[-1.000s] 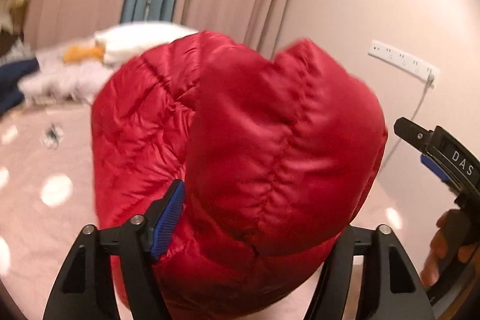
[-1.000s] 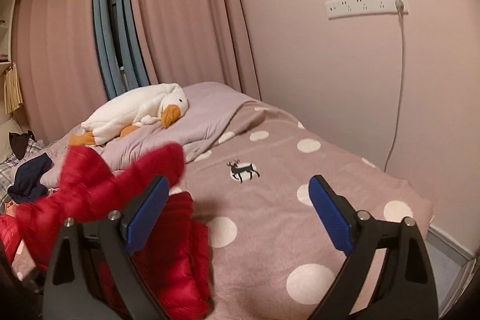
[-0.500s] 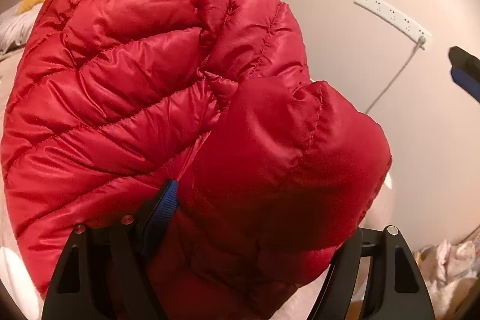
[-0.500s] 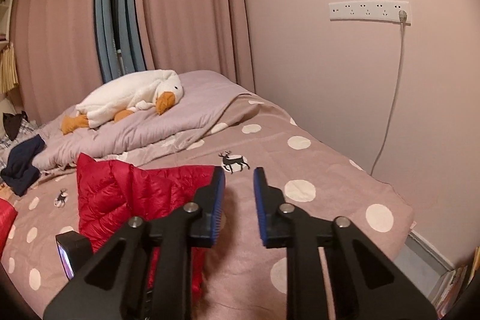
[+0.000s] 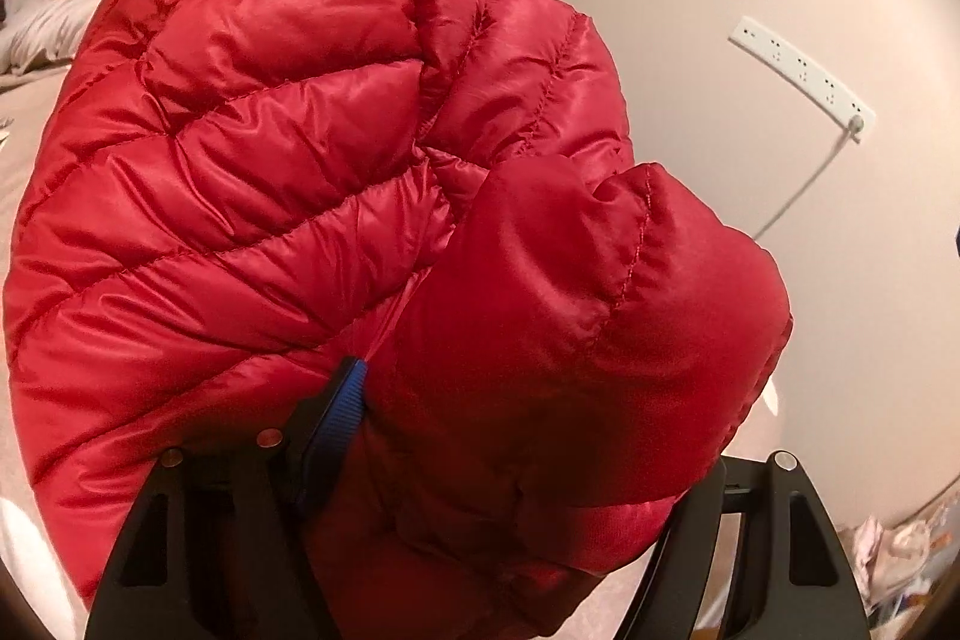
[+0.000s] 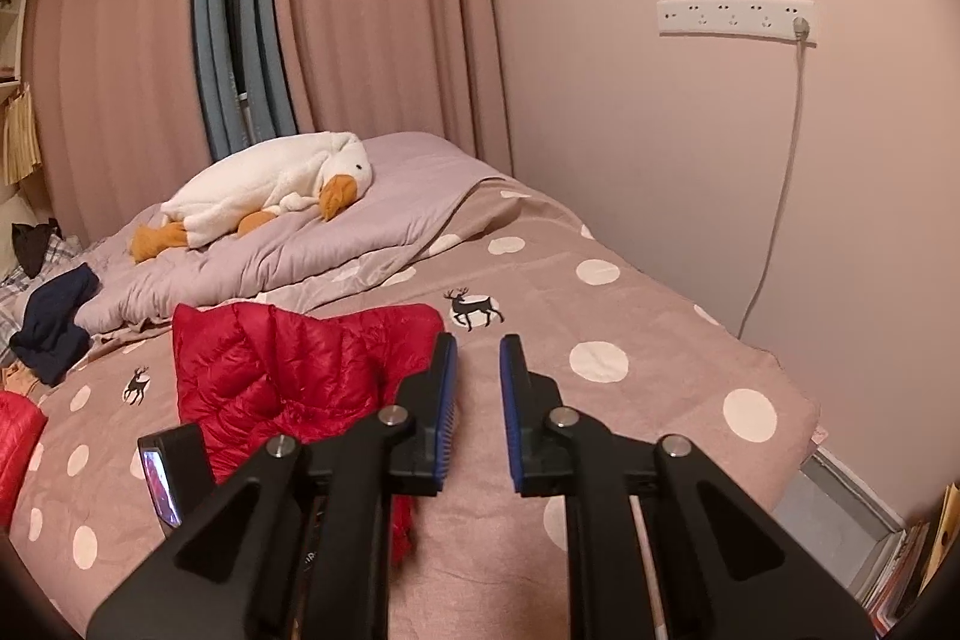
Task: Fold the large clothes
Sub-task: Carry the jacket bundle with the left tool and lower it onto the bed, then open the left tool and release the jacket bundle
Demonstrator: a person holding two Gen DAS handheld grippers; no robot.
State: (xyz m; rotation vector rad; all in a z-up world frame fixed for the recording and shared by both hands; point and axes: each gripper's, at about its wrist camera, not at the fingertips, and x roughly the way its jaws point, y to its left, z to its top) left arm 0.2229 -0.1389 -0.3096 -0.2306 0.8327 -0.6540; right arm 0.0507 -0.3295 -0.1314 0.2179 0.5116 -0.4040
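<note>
Clearly light, puffy and slick, the red down jacket [image 6: 300, 370] lies mid-bed with a bunched part clamped in the left tool [image 5: 510, 460]; the nearly closed right tool [image 6: 477, 400] holds nothing, so grab a stitched hem.

Warm, dim indoor light tinted both views pink. Sheen glared on the jacket [image 5: 336, 148], whose lower part lay shadowed. Fisheye edges bent and darkened.
</note>
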